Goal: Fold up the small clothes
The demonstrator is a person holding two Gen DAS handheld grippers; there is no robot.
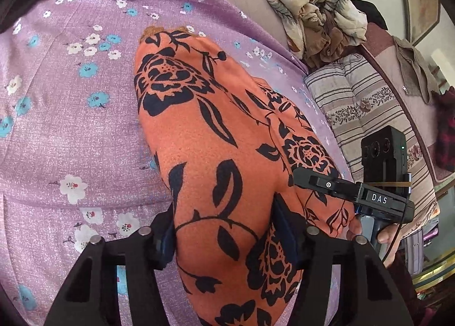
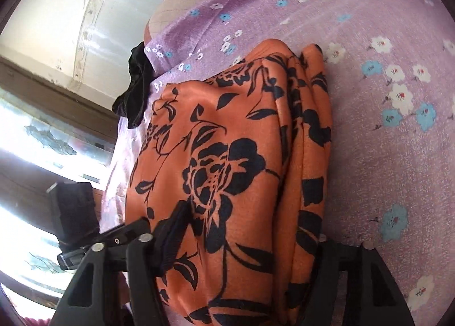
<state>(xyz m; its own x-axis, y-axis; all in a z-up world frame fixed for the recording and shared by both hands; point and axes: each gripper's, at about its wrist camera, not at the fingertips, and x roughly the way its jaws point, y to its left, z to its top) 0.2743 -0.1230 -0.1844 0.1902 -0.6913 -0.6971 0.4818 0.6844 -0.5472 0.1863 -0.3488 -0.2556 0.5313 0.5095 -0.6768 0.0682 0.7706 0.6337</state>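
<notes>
An orange garment with a black flower print (image 1: 216, 132) lies bunched lengthwise on the purple flowered bedsheet (image 1: 71, 115). Its near end fills the gap of my left gripper (image 1: 227, 229), and both pads press into the fabric. In the left wrist view my right gripper (image 1: 318, 183) reaches in from the right onto the garment's right side, with a hand on its handle. In the right wrist view the garment (image 2: 241, 141) shows stacked folds along its right edge, and my right gripper (image 2: 244, 240) is shut on its near end. My left gripper (image 2: 125, 235) shows at the lower left.
A crumpled beige floral blanket (image 1: 315, 13) and a striped quilt (image 1: 358, 104) lie beyond the sheet's right edge. A black cloth (image 2: 136, 92) hangs at the bed's far left edge, with a bright window (image 2: 42, 141) behind. The bedsheet (image 2: 384, 155) stretches to the right.
</notes>
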